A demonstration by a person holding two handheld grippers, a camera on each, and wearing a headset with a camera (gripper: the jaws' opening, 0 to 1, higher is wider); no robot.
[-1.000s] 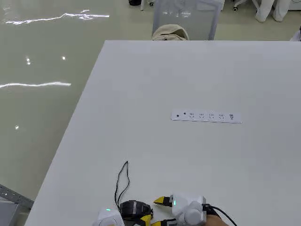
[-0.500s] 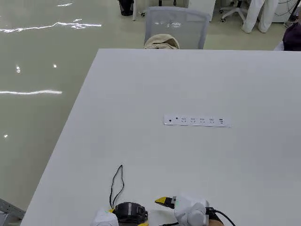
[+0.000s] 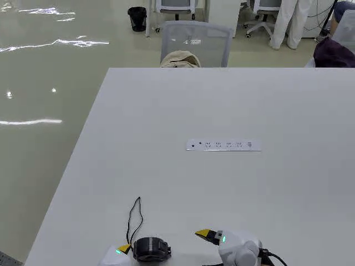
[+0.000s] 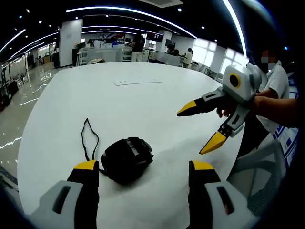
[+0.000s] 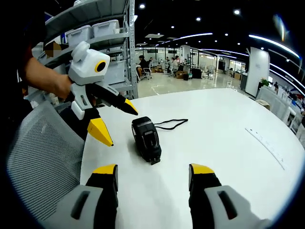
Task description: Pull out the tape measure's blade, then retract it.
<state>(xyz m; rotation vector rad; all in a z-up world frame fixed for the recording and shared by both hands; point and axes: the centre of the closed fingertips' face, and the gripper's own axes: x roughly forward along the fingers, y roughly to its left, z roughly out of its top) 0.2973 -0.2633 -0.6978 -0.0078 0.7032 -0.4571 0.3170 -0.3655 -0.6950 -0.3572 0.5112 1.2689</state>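
A black tape measure (image 3: 151,249) lies on the white table (image 3: 222,100) near its front edge. Its blade is in, and its black cord (image 3: 133,219) loops away from it. My left gripper (image 3: 119,252) sits just left of it, open, with the tape measure (image 4: 127,159) right ahead of its yellow tips and free of them. My right gripper (image 3: 211,244) is a short way to the right, also open, facing the tape measure (image 5: 147,138) without touching it. Each gripper shows in the other's view: the right gripper (image 4: 209,121) and the left gripper (image 5: 109,117).
A white power strip (image 3: 223,145) lies mid-table, far beyond the tape measure. A grey mesh chair (image 3: 194,44) stands at the table's far edge. The table's left edge (image 3: 72,160) drops to a glossy floor. People and office chairs are in the background.
The head camera has tilted up. Both grippers have drawn a little away from the tape measure, the right one to the right. The tape measure stays in place.
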